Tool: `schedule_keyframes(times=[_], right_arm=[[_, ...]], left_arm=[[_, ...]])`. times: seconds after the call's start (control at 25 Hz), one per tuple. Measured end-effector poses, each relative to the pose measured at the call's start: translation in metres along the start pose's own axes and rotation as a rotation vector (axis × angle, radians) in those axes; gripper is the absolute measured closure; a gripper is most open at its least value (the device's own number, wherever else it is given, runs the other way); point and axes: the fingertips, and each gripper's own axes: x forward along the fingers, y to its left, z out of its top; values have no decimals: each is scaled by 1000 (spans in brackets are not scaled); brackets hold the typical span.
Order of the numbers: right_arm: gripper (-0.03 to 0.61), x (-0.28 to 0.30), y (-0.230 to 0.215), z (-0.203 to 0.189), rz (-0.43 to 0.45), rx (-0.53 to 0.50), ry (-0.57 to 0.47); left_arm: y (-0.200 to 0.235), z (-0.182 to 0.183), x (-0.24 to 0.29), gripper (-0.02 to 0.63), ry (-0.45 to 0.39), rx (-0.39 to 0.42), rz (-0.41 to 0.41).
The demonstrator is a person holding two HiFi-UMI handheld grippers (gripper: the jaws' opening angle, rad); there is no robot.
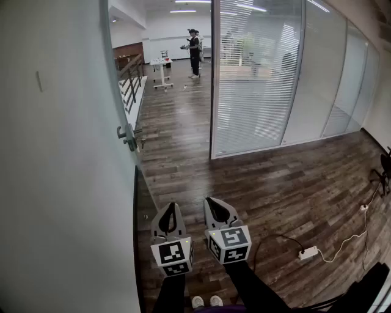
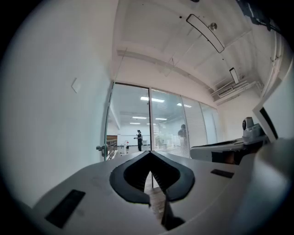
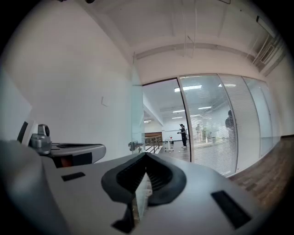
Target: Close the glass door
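**A:** Bright, even light here, ceiling strips glowing at the far end, pale sheen on the glass door.
**B:** Both gripper views bulge, corners black, jaws up close soft.

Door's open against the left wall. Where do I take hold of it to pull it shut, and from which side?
Take the metal handle at the free edge of the glass door: it juts from the flat pane and is the only graspable part. Come from the right, the room side, opening the shut left gripper first.
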Motion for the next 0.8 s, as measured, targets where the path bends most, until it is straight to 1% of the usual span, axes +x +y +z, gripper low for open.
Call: schedule_keyframes(times=[0.8], right_arm=[[581,-10,3,4,-24,-11,-22]], left_arm=[[2,2,-10,612,-8,-10,1]])
